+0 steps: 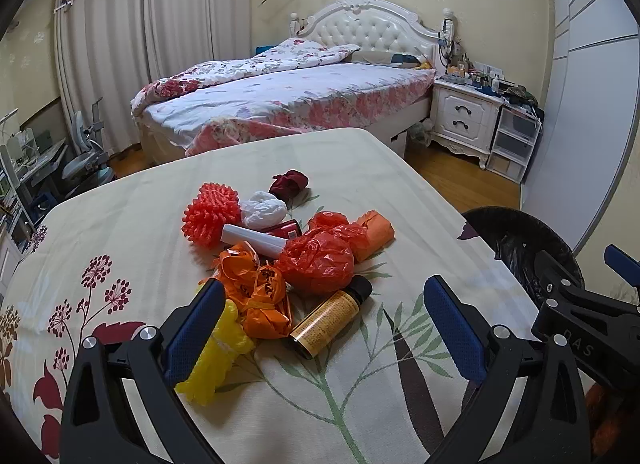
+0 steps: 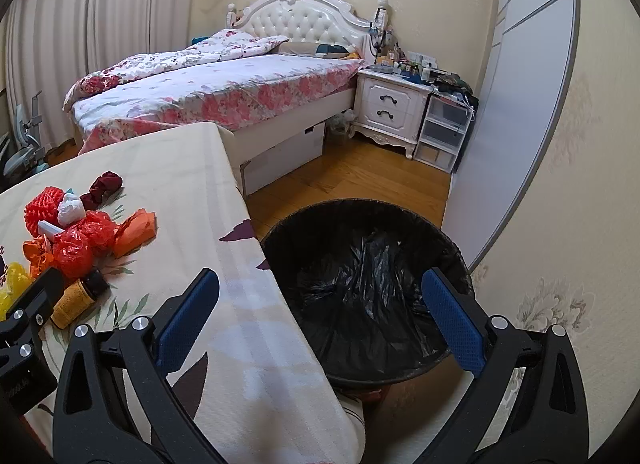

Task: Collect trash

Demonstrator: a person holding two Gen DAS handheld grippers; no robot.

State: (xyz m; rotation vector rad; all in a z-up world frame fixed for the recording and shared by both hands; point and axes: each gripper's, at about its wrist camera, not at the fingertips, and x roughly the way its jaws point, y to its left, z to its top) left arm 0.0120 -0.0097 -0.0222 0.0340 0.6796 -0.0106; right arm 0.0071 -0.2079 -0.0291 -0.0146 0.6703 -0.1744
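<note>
A pile of trash lies on the floral tablecloth (image 1: pixel 120 232): a crumpled red plastic bag (image 1: pixel 320 260), an orange bag (image 1: pixel 256 292), a yellow foam net (image 1: pixel 216 360), an amber bottle with a black cap (image 1: pixel 328 318), a red foam net (image 1: pixel 210 213), a white tube (image 1: pixel 256 240), a white wad (image 1: pixel 262 207) and a dark red wad (image 1: pixel 288 183). My left gripper (image 1: pixel 324 324) stands open just above the bottle and the orange bag. My right gripper (image 2: pixel 320 316) is open over the table's right edge and the black-lined bin (image 2: pixel 368 264), holding nothing.
The bin stands on the wooden floor (image 2: pixel 360 179) right of the table. Behind are a bed (image 1: pixel 280 99), a white nightstand (image 1: pixel 464 115) with clutter, plastic drawers (image 1: pixel 514 143), a wardrobe (image 1: pixel 592 103), curtains (image 1: pixel 132 31), and a desk chair (image 1: pixel 84 155) at left.
</note>
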